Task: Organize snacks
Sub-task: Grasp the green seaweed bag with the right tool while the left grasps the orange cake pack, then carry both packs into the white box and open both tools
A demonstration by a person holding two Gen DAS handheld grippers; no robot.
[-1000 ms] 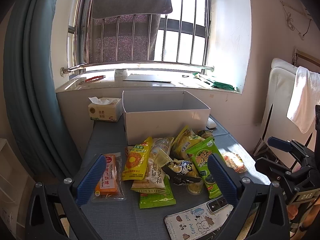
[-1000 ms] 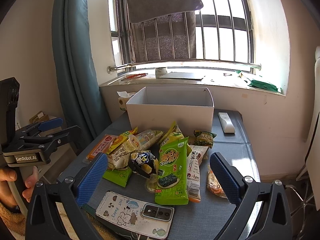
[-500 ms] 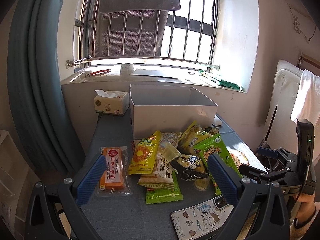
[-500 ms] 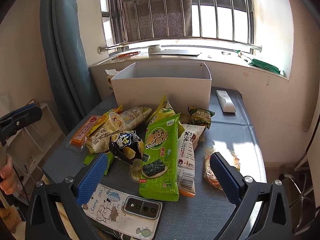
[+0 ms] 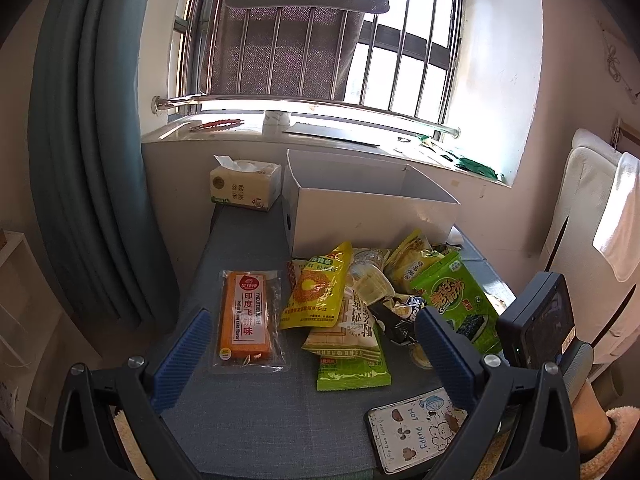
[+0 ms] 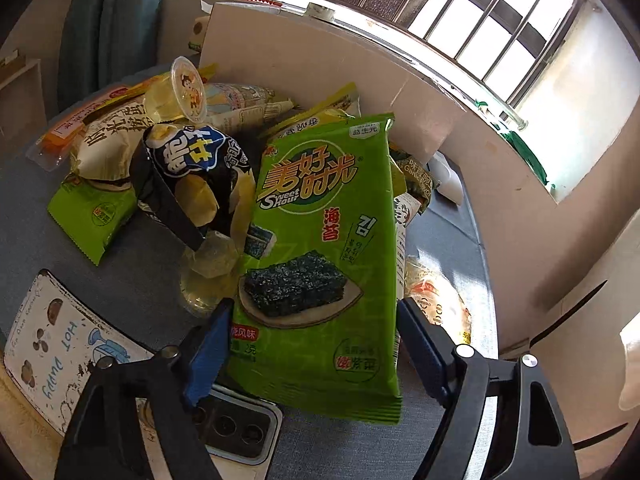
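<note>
A tissue pack (image 5: 245, 187) sits at the table's (image 5: 256, 420) far left under the barred window (image 5: 320, 40). A phone in a cartoon case (image 5: 416, 432) lies near right. A teal curtain (image 5: 88, 160) hangs left.

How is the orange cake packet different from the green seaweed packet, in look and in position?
The orange cake packet has a clear wrapper with an orange bar showing inside; the green seaweed packet is opaque and printed. The cake packet lies alone and flat on the table; the seaweed packet leans on the snack pile. The right gripper is closing around the seaweed packet's lower end; no gripper is around the cake packet. Both are long, sealed packets outside the box.
</note>
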